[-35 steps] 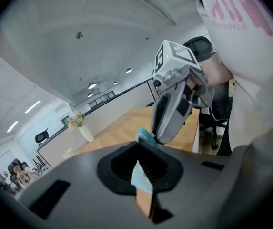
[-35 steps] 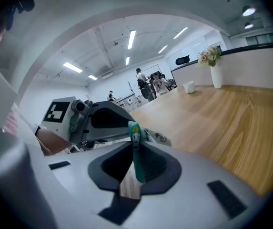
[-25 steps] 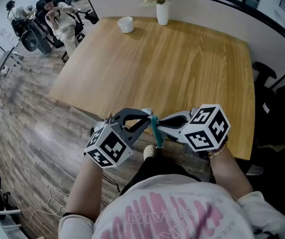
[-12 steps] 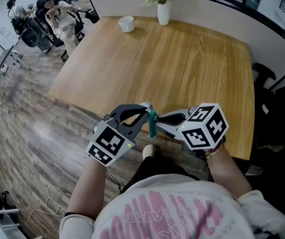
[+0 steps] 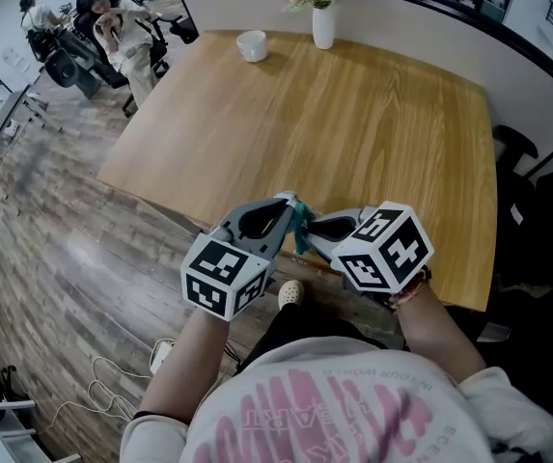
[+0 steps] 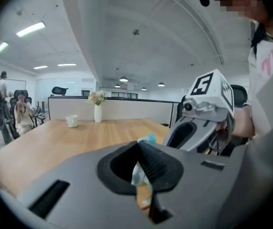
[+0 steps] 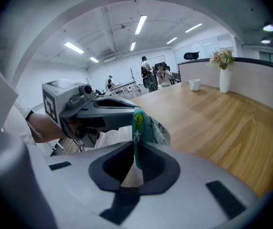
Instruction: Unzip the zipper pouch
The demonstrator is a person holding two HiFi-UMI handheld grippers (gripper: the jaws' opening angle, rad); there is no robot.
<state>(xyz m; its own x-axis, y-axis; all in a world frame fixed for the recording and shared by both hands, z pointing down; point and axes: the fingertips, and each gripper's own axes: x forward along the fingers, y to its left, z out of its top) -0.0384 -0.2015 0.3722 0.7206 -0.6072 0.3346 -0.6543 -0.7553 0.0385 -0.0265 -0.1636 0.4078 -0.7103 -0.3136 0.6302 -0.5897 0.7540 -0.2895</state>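
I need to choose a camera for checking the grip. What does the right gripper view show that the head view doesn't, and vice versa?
Only the right gripper view: the right hand-held gripper with its pads shut on the zipper pouch at its teal edge, and the ceiling lights. Only the head view: the wooden floor and the person's shirt. Both: the pouch, the left hand-held gripper, table, cup and vase.

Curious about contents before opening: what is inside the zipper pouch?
The zipper pouch, pinched by the left gripper and right gripper, shows only outer fabric; any contents are covered.
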